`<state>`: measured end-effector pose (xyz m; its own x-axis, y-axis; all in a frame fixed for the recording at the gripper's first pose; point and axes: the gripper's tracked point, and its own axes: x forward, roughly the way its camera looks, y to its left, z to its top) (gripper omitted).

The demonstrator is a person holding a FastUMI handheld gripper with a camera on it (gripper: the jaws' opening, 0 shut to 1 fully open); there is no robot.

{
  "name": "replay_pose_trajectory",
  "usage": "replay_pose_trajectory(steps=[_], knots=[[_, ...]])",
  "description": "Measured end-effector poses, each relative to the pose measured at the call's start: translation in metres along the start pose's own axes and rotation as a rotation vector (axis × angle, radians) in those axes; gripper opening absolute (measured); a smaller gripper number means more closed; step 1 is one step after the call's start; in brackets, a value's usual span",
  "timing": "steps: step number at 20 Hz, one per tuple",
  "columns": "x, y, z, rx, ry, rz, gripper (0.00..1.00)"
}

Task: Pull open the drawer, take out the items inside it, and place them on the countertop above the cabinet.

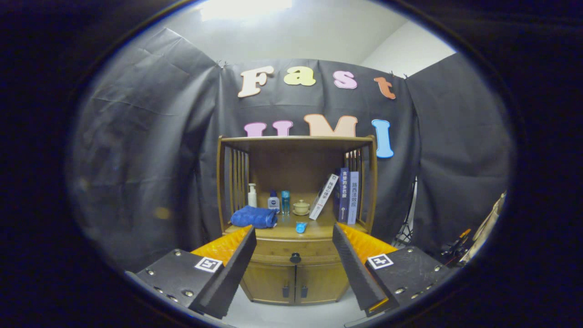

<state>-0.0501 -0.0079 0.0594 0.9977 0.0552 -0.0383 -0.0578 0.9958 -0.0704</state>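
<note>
Beyond the open fingers, the shut drawer (pixel 291 250) hides whatever lies inside it; the left finger (pixel 237 259) covers the cabinet's (pixel 294 278) left corner and the blue towel's (pixel 254 217) lower edge; the small blue item (pixel 301 227) on the countertop (pixel 314 230) is too small to identify; gear beyond the right finger (pixel 353 264) is blurred.
</note>
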Motion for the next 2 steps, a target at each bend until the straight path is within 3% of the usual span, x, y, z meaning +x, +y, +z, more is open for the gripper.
replay_pose_trajectory(steps=[2], knots=[[0.0007, 0.0006, -0.0044, -0.002, 0.005, 0.001, 1.00]])
